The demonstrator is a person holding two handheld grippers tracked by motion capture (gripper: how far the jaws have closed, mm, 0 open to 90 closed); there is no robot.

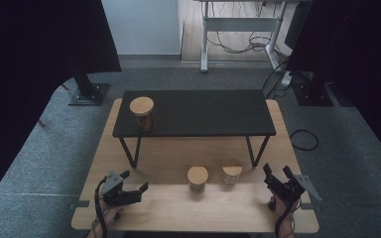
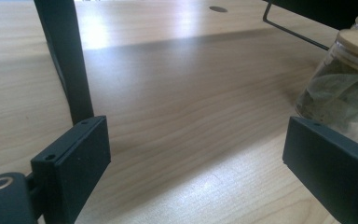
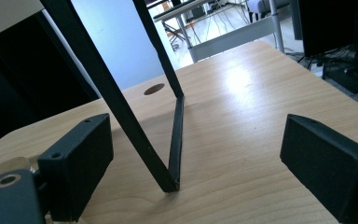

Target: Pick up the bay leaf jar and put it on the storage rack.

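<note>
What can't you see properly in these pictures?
- Jar on the shelf, high view: contents too small and dark to tell.
- Right jar, high view: too blurred to tell whether it stands straight or tilts.
- Leafy jar, left gripper view: cut off by the right edge, its base hidden behind the gripper's jaw.
- Shelf leg, right gripper view: its top runs out of the picture.

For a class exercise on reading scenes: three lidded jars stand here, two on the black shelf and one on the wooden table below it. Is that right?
Not quite: the counts are swapped. The high view shows only one jar on the black shelf, at its left end. The other two jars stand side by side on the wooden table in front of the shelf. All three do carry wooden lids.
</note>
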